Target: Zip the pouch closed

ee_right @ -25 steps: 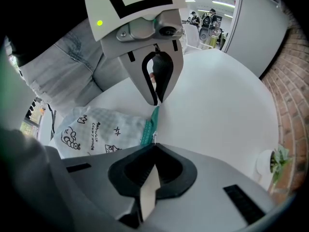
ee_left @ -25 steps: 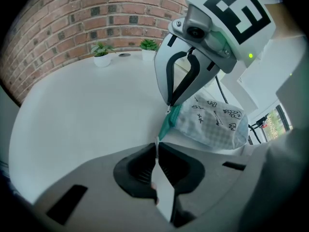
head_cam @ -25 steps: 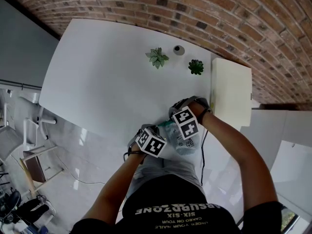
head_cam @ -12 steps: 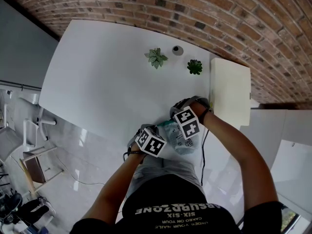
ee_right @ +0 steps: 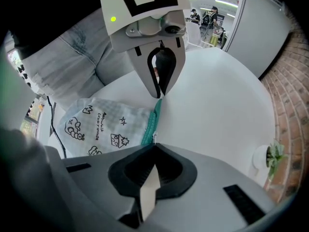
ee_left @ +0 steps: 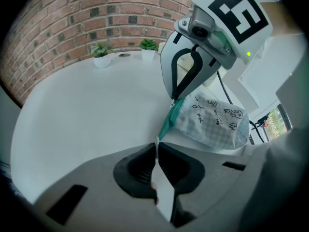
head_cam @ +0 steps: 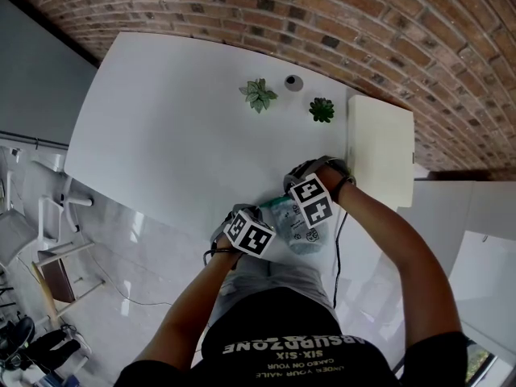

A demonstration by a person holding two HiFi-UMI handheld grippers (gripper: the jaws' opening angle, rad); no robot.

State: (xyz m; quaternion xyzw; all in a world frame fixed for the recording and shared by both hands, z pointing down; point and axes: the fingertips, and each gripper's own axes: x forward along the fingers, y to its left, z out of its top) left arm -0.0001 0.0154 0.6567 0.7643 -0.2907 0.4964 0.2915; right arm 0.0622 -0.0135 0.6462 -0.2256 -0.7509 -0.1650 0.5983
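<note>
Left gripper and right gripper, angled steeply down, pinch my pouch by its zipper ends; plants stand well apart.

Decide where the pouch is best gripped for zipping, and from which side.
Grip the teal zipper edge at its two ends, coming from above. It is a thin straight strip along one side of the pouch, easy to pinch; left tongs and right tongs hold one end each.

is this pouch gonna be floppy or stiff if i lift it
Probably floppy and light: the pouch is thin, wrinkled, slumping fabric. Its teal zipper edge looks straight likely only because the left gripper and right gripper pinch its ends.
</note>
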